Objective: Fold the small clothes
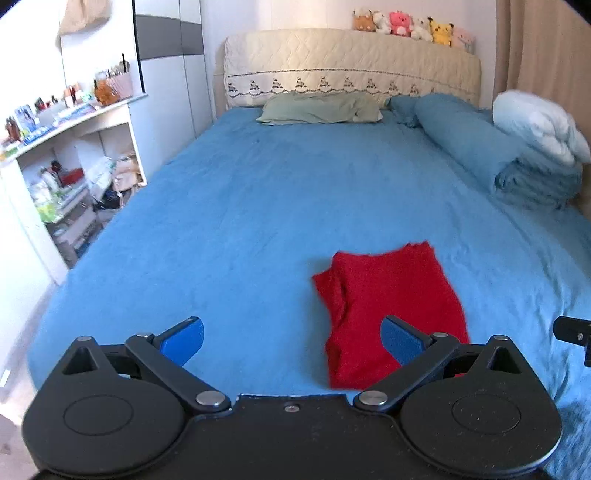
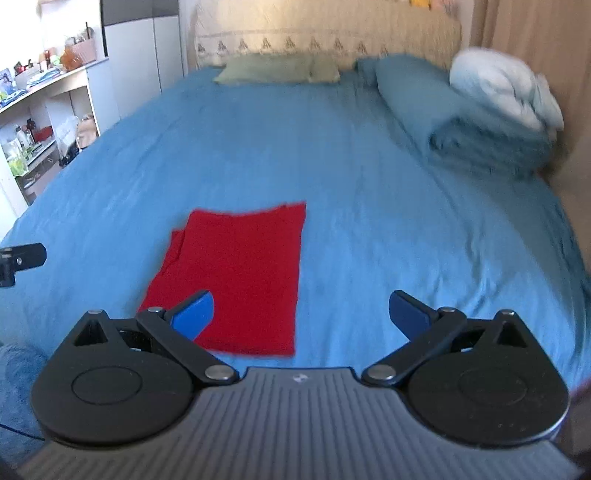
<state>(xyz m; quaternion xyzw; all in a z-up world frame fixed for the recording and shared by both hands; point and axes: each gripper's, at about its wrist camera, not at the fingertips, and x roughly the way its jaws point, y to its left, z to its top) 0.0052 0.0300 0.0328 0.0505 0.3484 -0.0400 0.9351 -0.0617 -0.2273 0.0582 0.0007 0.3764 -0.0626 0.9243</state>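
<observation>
The left gripper [image 1: 291,341] hangs above the bed [image 1: 258,206] with its blue pads [image 1: 184,338] spread wide and nothing between them. The right gripper [image 2: 301,315] is the same: pads [image 2: 195,314] wide apart, empty, clear of the cloth. In each view a black corner of the other gripper pokes in from the side.

Below and just ahead of the fingers lies the red garment [image 1: 391,299], folded into a rough rectangle on the blue sheet. It sits near the foot edge of the bed, about midway across, well apart from both side edges. Its long axis runs from the foot toward the headboard [image 1: 351,66]; the far short edge is slightly wavy, and the near short edge lies close to the grippers. Along its left side a folded layer sticks out a little, making a small bulge; the right side is straight in the right wrist view [image 2: 243,277].

The sheet around it is bare. At the head end lie a green pillow [image 1: 321,107] and a blue one [image 1: 454,125]; a folded blue blanket [image 1: 535,184] with a white bundle [image 1: 535,125] on top sits along the right edge. Plush toys [image 1: 410,22] line the headboard top. Left of the bed stands a cluttered white shelf [image 1: 74,122]. Nothing stands between the grippers and the garment.
</observation>
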